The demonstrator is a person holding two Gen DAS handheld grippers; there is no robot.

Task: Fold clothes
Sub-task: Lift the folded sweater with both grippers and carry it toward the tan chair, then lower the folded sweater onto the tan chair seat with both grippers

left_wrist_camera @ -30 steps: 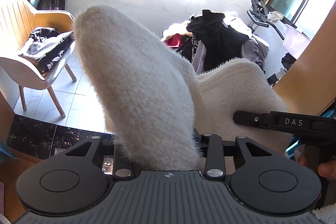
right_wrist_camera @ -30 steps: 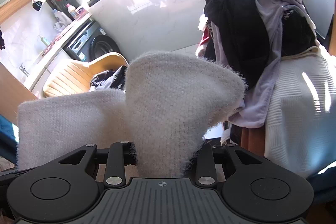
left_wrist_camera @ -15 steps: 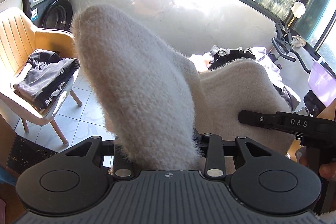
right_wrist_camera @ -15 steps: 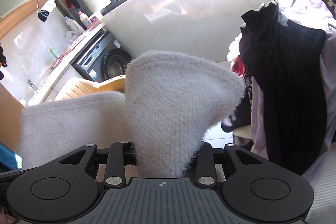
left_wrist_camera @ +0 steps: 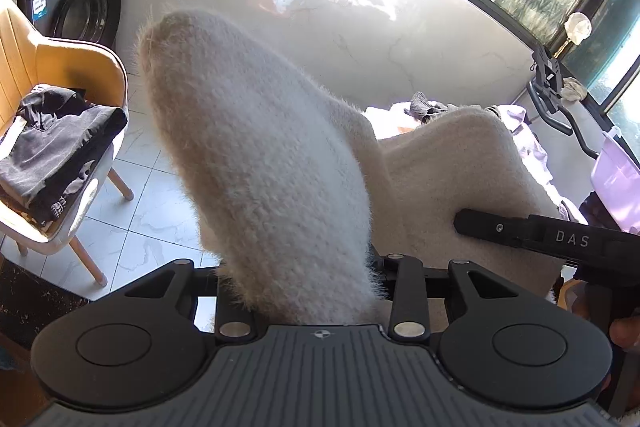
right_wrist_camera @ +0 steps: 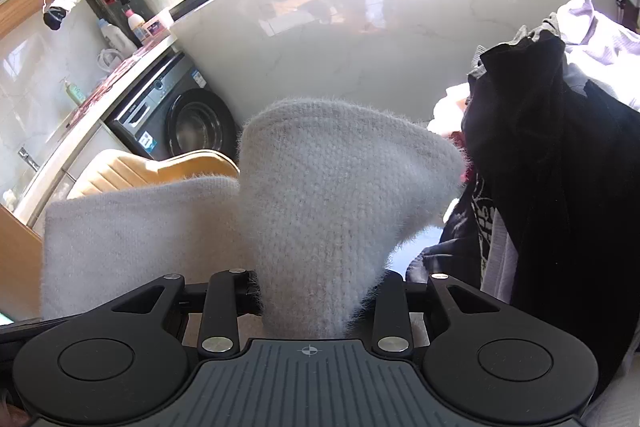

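Observation:
A white fluffy knitted garment (left_wrist_camera: 260, 167) is held up in the air between both grippers. My left gripper (left_wrist_camera: 308, 287) is shut on one bunched corner, which stands up from the jaws and hides the fingertips. The stretch of cloth runs right to my right gripper (left_wrist_camera: 540, 239), seen from the side as a black bar with a hand below it. In the right wrist view the same garment (right_wrist_camera: 340, 195) rises out of my right gripper (right_wrist_camera: 316, 291), shut on it, and a flat span of the cloth leads off left.
A tan chair (left_wrist_camera: 96, 67) with folded dark clothes (left_wrist_camera: 52, 147) stands left on the tiled floor. A washing machine (left_wrist_camera: 76, 3) stands behind it. A pile of dark and lilac clothes (right_wrist_camera: 540, 167) is on the right, near an exercise bike (left_wrist_camera: 556, 99) and a lilac bin (left_wrist_camera: 616, 183).
Both hands have carried the garment sideways to the left: the clothes pile has slid right in both views, and the chair and washing machine have come closer. Both grips are unchanged.

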